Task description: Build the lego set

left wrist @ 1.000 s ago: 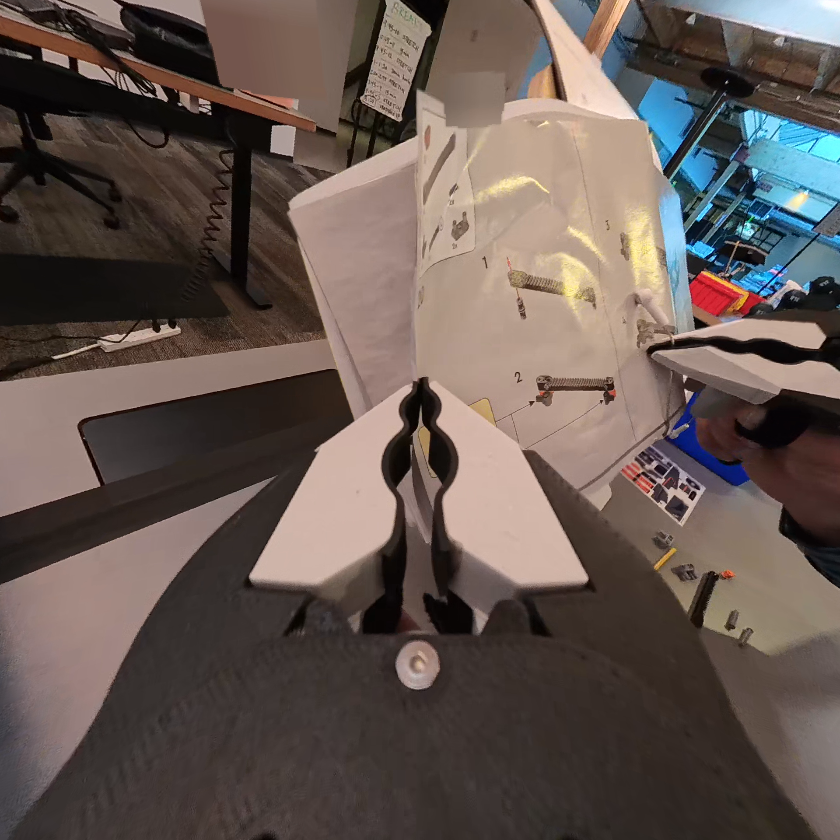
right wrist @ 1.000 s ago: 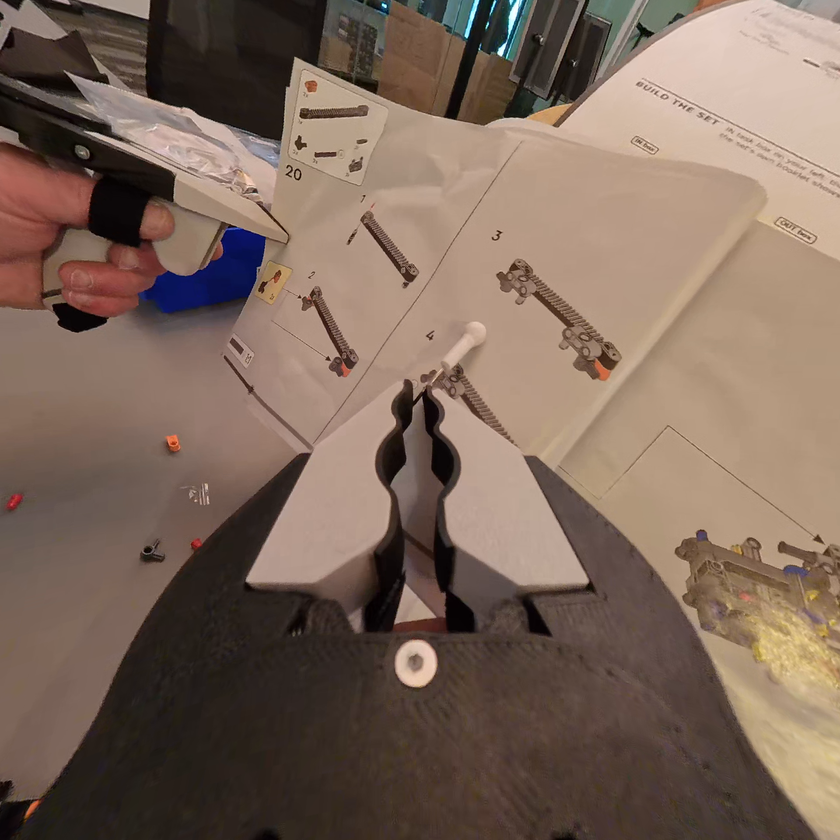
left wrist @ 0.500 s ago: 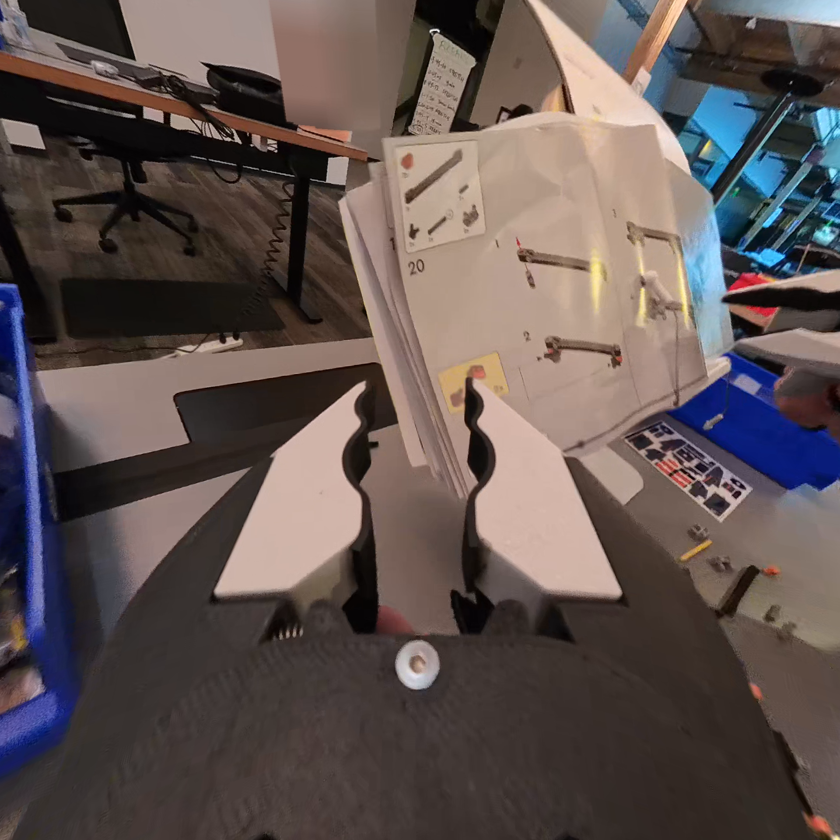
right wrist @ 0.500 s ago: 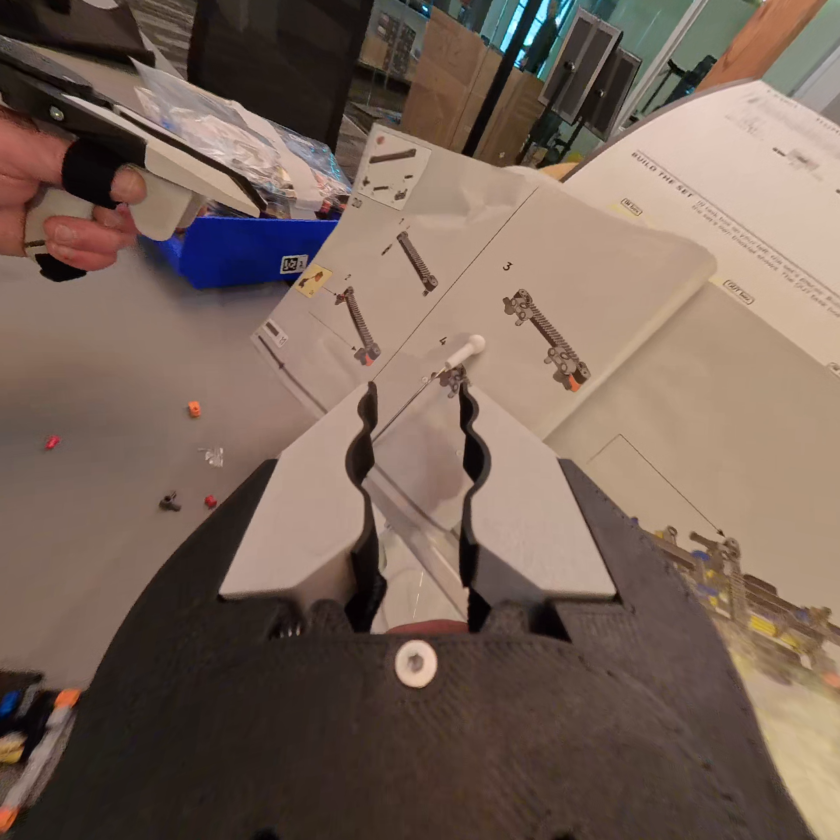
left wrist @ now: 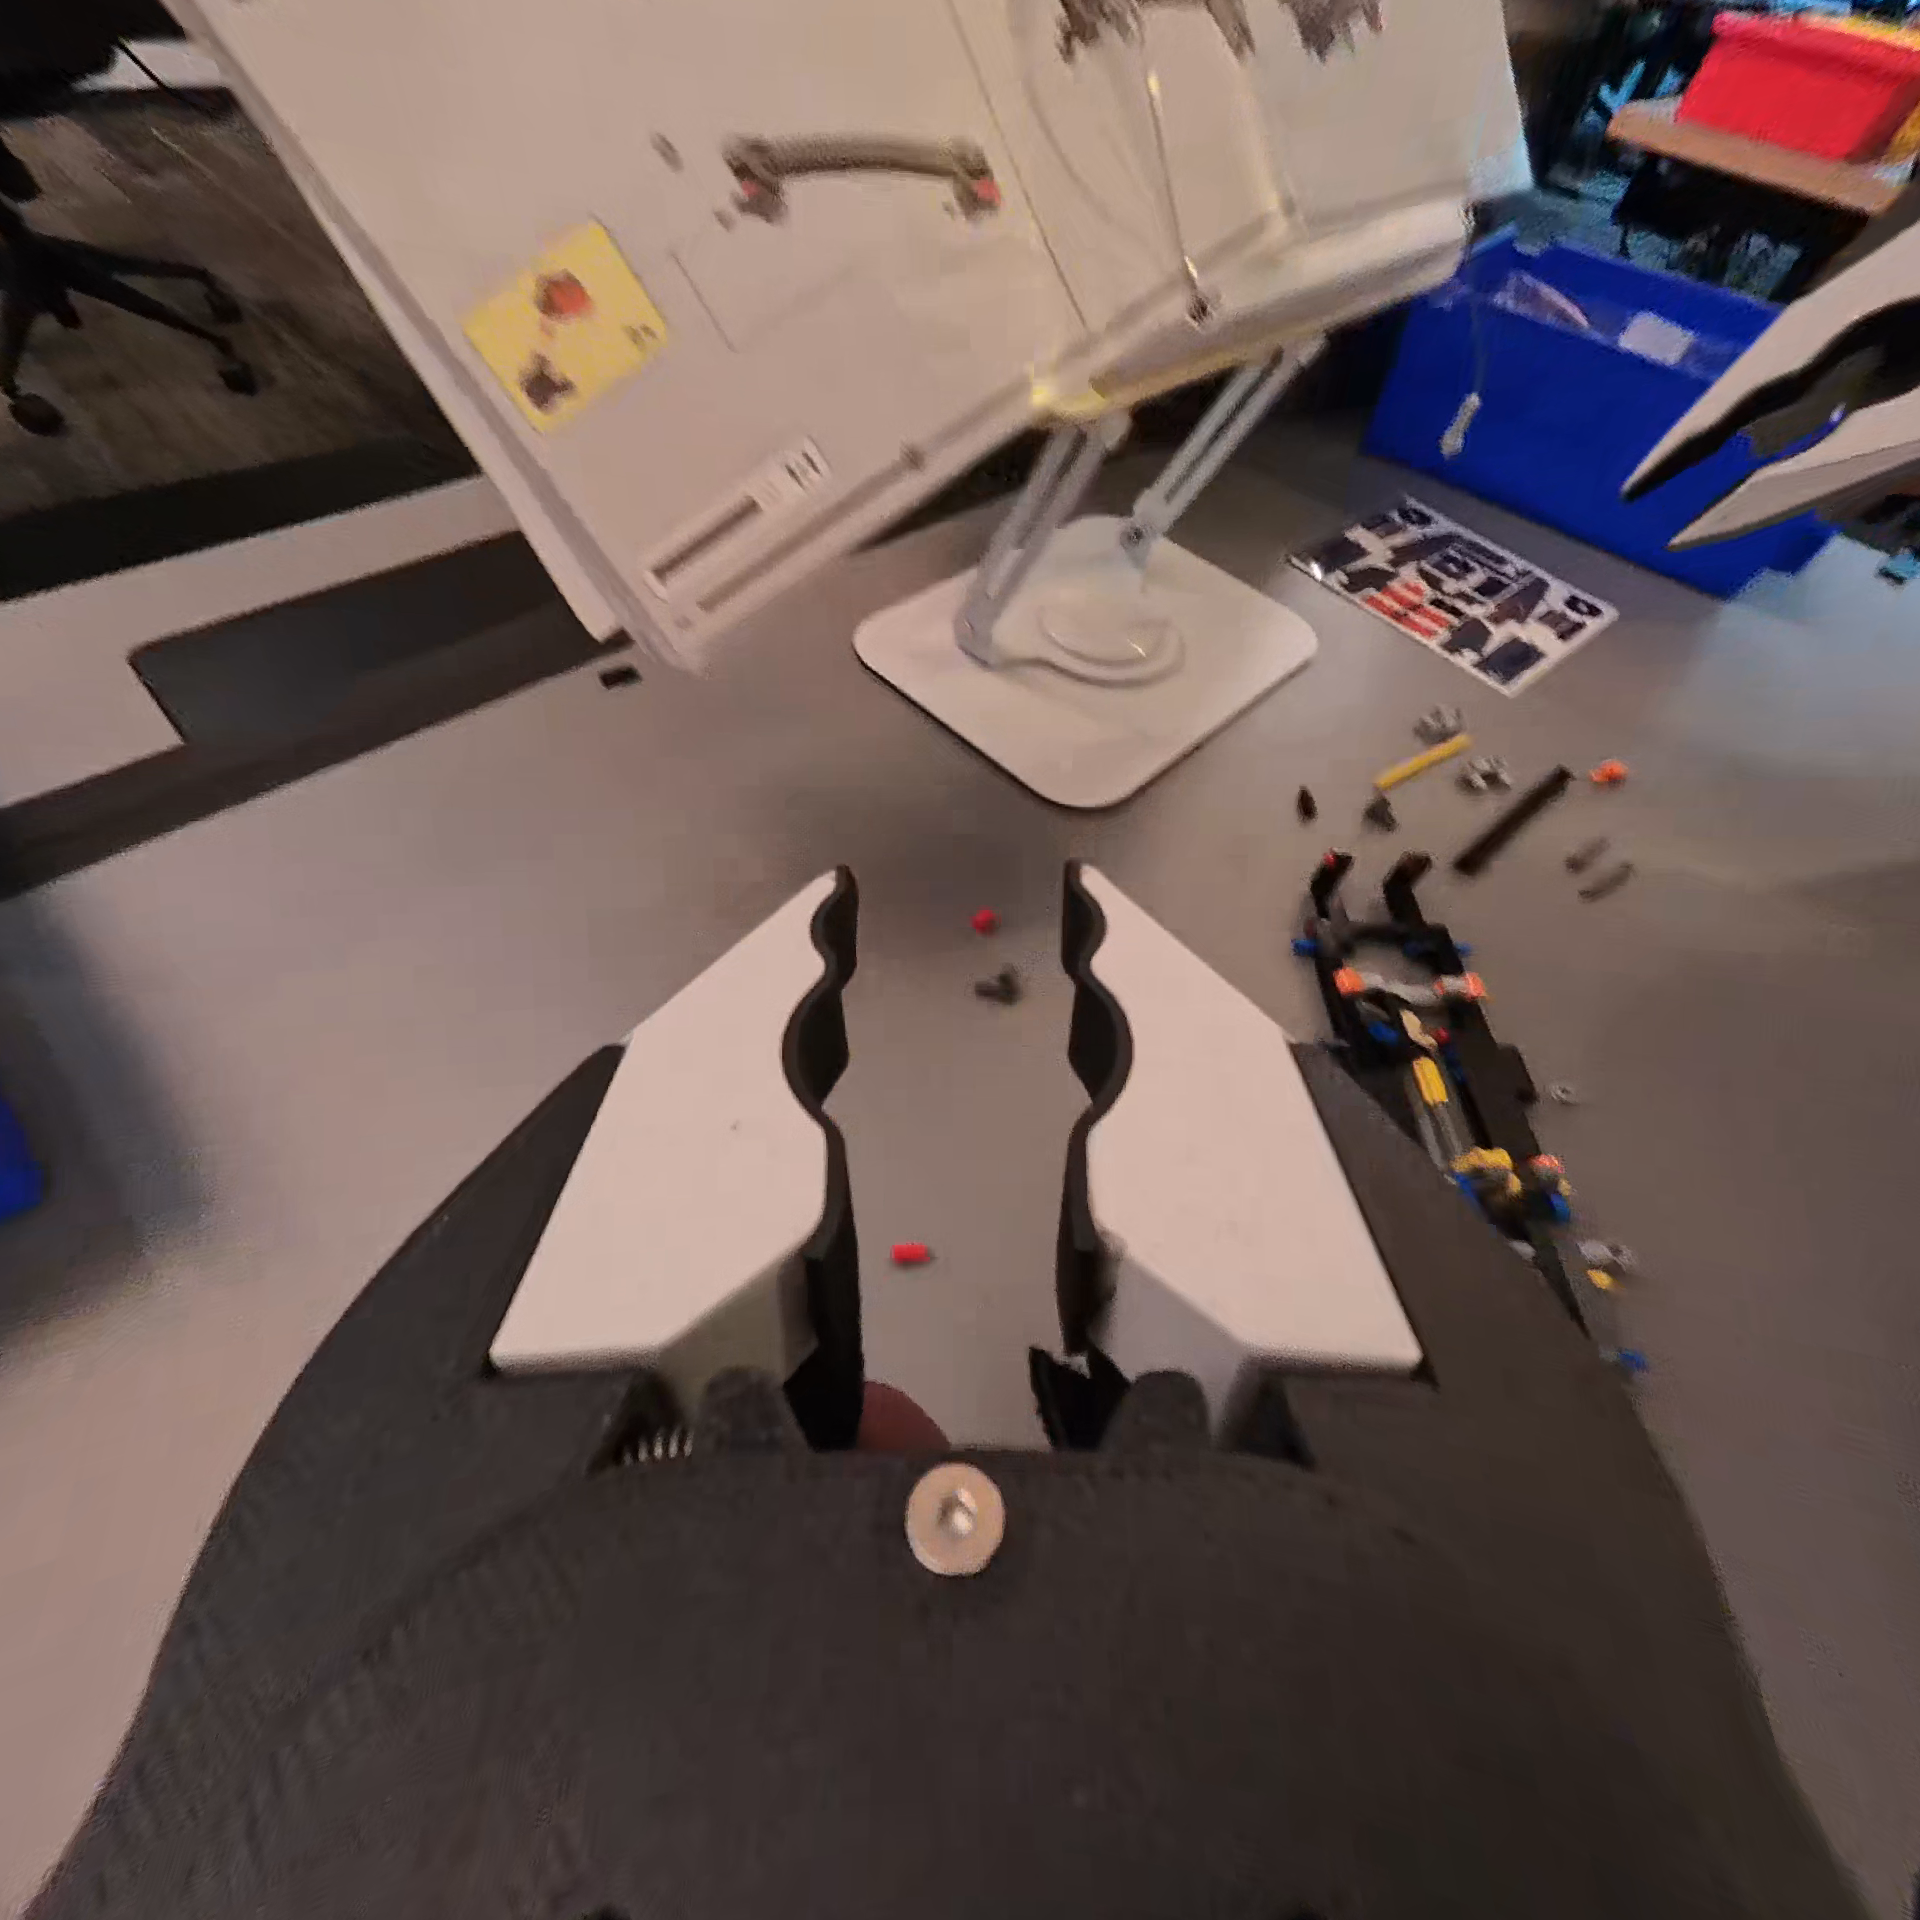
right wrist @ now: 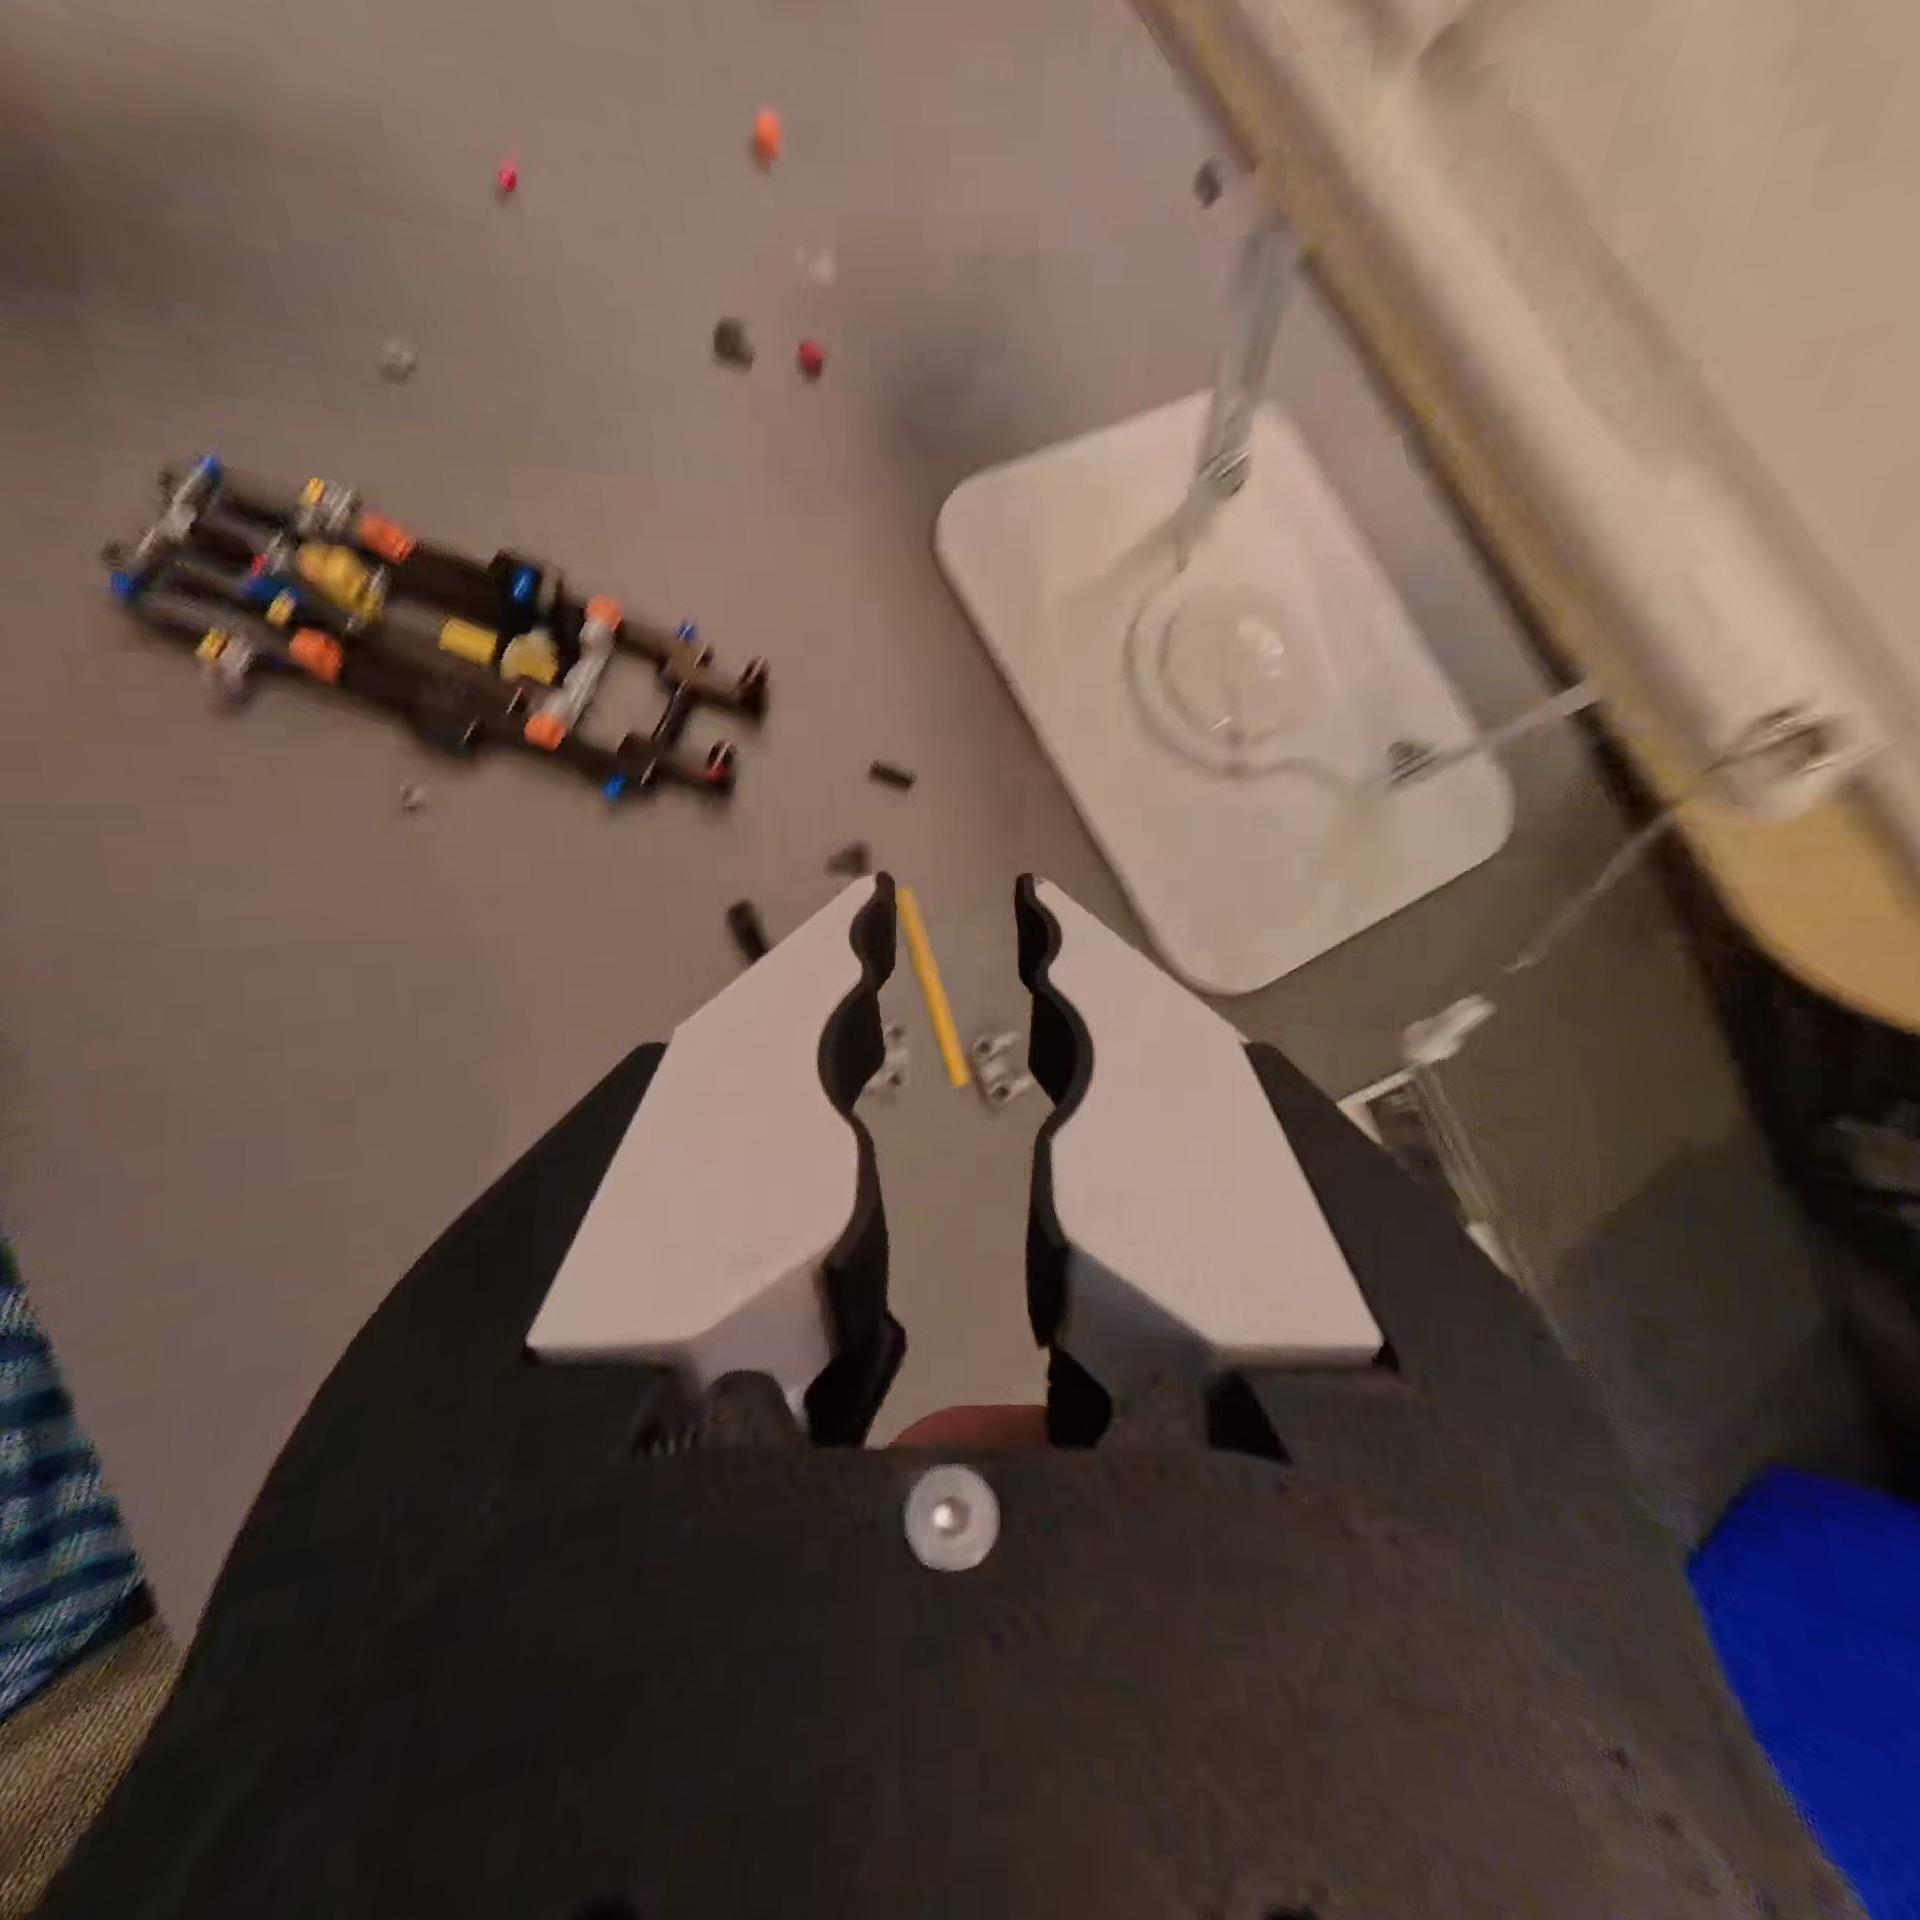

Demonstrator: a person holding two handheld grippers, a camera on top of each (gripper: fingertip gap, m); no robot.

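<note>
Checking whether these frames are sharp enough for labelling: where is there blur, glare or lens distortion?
Left wrist view: instruction booklet smeared by motion, table edges bowed by the wide lens, left gripper sharp. Right wrist view: chassis assembly and stand base softly blurred, yellow axle clearer; no strong glare.

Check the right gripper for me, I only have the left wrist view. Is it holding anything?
Observer: No. The right gripper is open and empty.
Operator: What is it aimed at?
Observer: A thin yellow axle shows in the gap between its fingers.
Operator: Anything crowding that axle?
Observer: A small grey connector lies just right of it. A second grey piece lies to its left, half hidden by a finger.
</note>
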